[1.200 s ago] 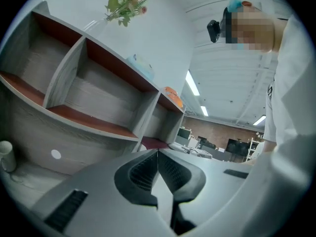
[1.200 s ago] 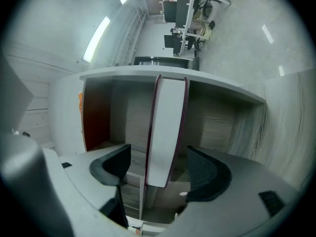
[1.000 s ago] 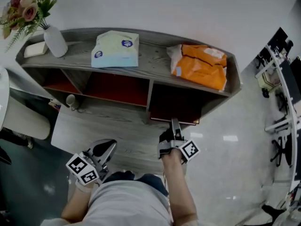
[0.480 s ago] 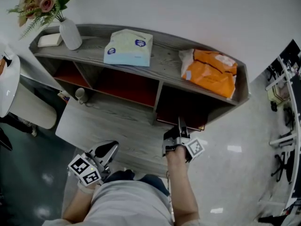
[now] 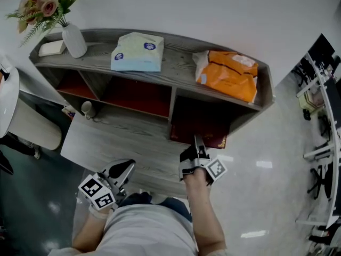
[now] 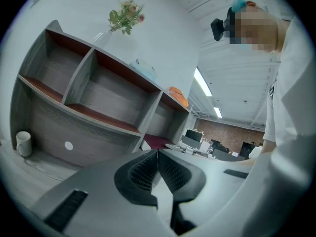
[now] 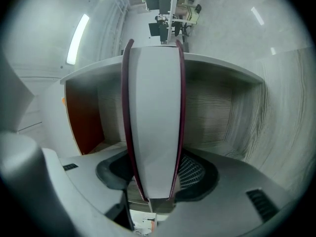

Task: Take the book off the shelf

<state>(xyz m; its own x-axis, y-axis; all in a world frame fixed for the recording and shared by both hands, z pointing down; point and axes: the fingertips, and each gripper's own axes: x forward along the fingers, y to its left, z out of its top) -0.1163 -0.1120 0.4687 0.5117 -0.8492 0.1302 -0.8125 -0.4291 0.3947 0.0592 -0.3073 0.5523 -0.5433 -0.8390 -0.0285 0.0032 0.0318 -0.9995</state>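
A dark red book (image 5: 201,136) lies flat in the lower right compartment of the grey wooden shelf (image 5: 178,64), its near edge sticking out over the floor. My right gripper (image 5: 197,141) reaches to that edge. In the right gripper view the book (image 7: 153,117), white pages between red covers, stands between the jaws; they are closing and both pads touch its covers around the right gripper (image 7: 155,176). My left gripper (image 5: 124,168) hangs low by the person's left side, away from the shelf. Seen from its own camera, the left gripper (image 6: 158,168) is shut on nothing.
On the shelf top stand a white vase with flowers (image 5: 71,38), a small white box (image 5: 52,47), a pale tissue pack (image 5: 137,52) and an orange bag (image 5: 227,74). A mug (image 5: 86,109) sits on the floor at the shelf's left end. Office chairs (image 5: 319,121) stand at the right.
The head view has swung slightly. The book's near edge now shows further out of the compartment, with the right gripper at it. The left gripper has stayed in place.
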